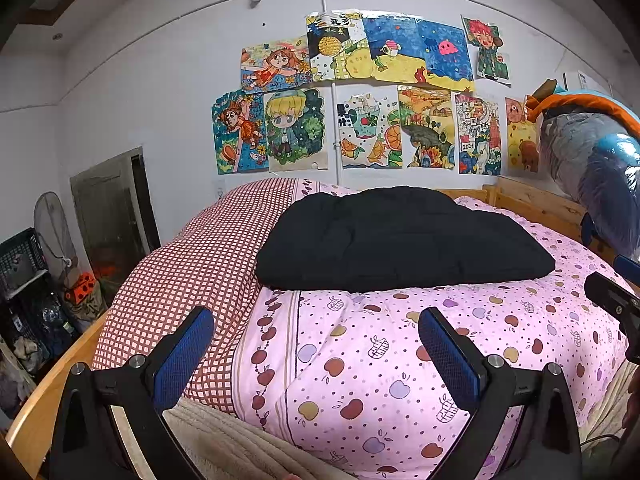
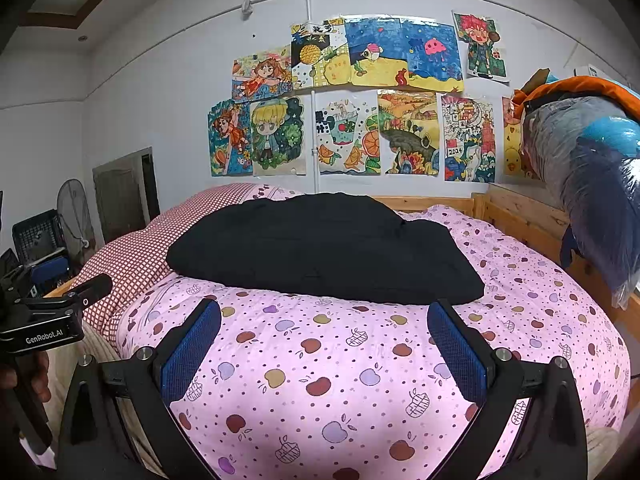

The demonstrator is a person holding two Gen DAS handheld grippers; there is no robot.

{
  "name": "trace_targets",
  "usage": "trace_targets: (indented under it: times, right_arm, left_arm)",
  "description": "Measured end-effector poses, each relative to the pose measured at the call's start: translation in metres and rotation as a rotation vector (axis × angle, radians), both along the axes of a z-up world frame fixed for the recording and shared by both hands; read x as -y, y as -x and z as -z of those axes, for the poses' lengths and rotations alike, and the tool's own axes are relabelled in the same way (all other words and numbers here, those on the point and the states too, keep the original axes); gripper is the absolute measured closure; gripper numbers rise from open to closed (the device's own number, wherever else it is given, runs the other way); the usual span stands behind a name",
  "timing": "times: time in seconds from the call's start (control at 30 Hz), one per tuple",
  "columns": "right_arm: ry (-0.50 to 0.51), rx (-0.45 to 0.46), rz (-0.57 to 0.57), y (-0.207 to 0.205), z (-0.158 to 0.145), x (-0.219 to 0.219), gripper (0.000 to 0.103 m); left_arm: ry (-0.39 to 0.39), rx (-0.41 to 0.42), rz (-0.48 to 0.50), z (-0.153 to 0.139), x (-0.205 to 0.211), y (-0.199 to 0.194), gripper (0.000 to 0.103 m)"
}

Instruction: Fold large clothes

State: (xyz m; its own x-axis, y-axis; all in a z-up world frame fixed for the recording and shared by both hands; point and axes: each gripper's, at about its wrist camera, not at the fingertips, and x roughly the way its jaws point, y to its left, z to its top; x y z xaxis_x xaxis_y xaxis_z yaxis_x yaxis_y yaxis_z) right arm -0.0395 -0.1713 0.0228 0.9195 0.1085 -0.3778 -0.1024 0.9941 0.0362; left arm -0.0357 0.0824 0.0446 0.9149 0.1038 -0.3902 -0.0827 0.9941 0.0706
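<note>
A black garment [image 1: 400, 240] lies folded into a thick rectangle on the pink apple-print quilt [image 1: 400, 360]; it also shows in the right wrist view [image 2: 324, 248]. My left gripper [image 1: 316, 328] is open and empty, held above the quilt's near part, short of the garment. My right gripper [image 2: 324, 320] is open and empty, its fingertips close to the garment's front edge. The left gripper's body [image 2: 44, 320] shows at the left of the right wrist view. The right gripper's body [image 1: 616, 304] shows at the right edge of the left wrist view.
A red checked cover [image 1: 192, 264] lies on the bed's left side. The wooden bed frame [image 2: 532, 220] runs along the right and back. Bagged bedding [image 2: 592, 184] is stacked at the right. Children's drawings [image 1: 360, 100] hang on the wall. A fan [image 2: 76, 216] and crates [image 1: 20, 264] stand at the left.
</note>
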Motion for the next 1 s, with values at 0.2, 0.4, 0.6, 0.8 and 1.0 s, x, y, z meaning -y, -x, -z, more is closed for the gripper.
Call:
trace_targets:
  times: [0.2, 0.4, 0.6, 0.8, 1.0]
  right_arm:
    - [0.000, -0.004, 0.003, 0.0005, -0.0007, 0.0004, 0.002]
    - [0.000, -0.008, 0.007, 0.0014, -0.0025, -0.0009, 0.002]
    - [0.000, -0.009, 0.010, 0.0016, -0.0021, -0.0026, 0.002]
    - [-0.001, -0.010, 0.010, 0.0020, -0.0016, -0.0030, 0.002]
    - [-0.001, -0.012, 0.006, 0.0021, 0.0001, -0.0031, 0.002]
  left_arm:
    - [-0.014, 0.000, -0.013, -0.0033, 0.0053, 0.0028, 0.000]
    - [-0.024, 0.000, -0.024, -0.0057, 0.0084, 0.0052, 0.000]
    - [0.001, -0.010, -0.040, -0.0045, 0.0037, 0.0009, 0.000]
    - [-0.014, -0.020, -0.049, -0.0021, 0.0026, -0.0025, 0.000]
    - [-0.015, -0.021, -0.047, -0.0009, 0.0044, -0.0032, 0.000]
